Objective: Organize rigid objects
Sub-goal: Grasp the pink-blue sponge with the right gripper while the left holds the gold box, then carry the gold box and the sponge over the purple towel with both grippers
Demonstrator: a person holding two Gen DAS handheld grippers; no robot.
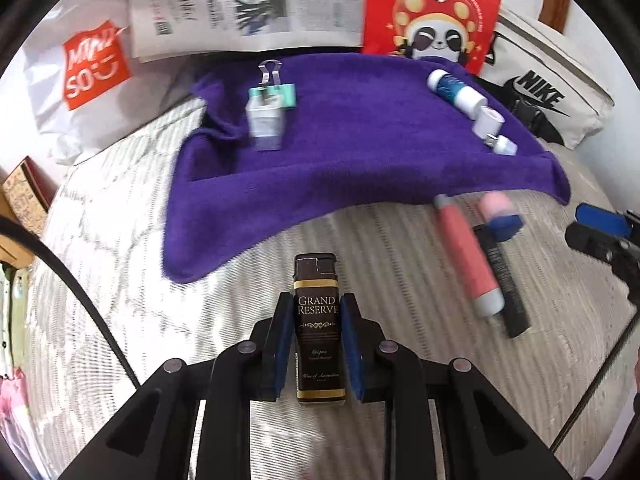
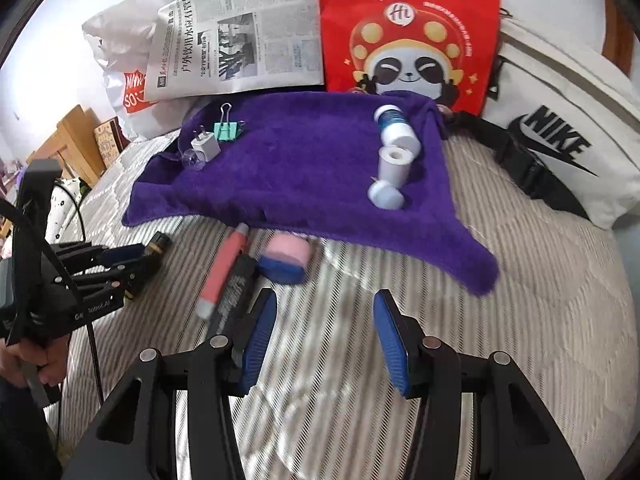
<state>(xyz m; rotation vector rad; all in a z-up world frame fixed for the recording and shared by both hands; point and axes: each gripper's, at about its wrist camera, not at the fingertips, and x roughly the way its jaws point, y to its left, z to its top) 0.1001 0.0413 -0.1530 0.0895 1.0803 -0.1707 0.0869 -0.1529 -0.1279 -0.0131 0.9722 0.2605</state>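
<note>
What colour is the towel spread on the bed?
Deep purple. The soft plush towel shows best in the right wrist view, where its whole spread is in frame.

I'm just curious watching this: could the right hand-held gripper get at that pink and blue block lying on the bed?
Probably yes. The right hand-held gripper is open and empty, and the pink and blue block lies on bare bedding just ahead, slightly left. Only the black comb and pink tube lie close beside it.

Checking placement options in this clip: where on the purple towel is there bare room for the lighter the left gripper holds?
The lighter is clamped in the left gripper. The purple towel is bare across its middle and front, between the charger and binder clip on the left and the white containers on the right. Both far corners are crowded.
</note>
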